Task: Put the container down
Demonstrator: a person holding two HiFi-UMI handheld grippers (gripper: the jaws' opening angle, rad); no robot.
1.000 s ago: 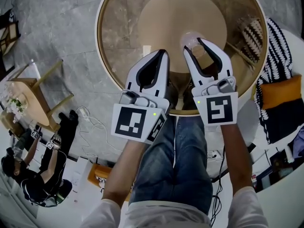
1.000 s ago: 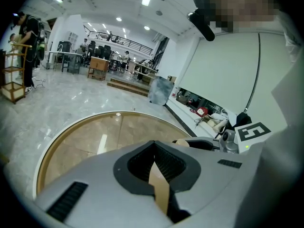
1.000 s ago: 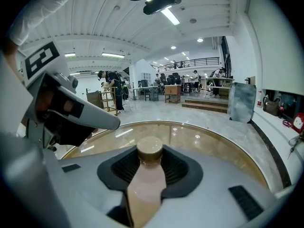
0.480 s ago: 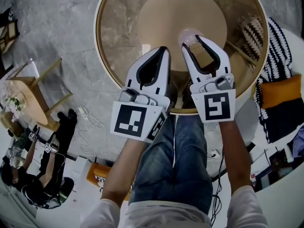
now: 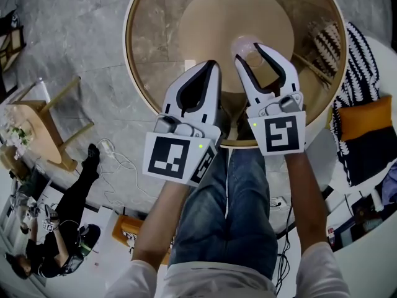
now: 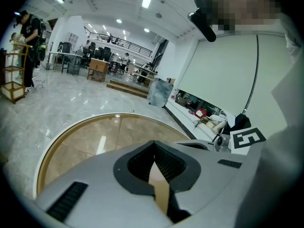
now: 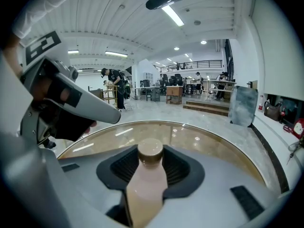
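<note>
As my right tongs (image 5: 249, 53) have just spread wider around the pink brown-capped bottle (image 7: 145, 184) on the round glass tabletop (image 5: 161, 36), my left tongs (image 5: 212, 65) sit pressed together just left.

open-plan office/lab: desks (image 7: 174, 90), mezz. (image 7: 202, 63), marble flr (image 5: 68, 42)

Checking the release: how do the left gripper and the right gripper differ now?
The left gripper has its jaws together, empty; the right gripper has them apart, just opened further, with the capped bottle between. The left gripper stops nearer the rim of the table; the right gripper reaches further in. Both carry a marker cube.
</note>
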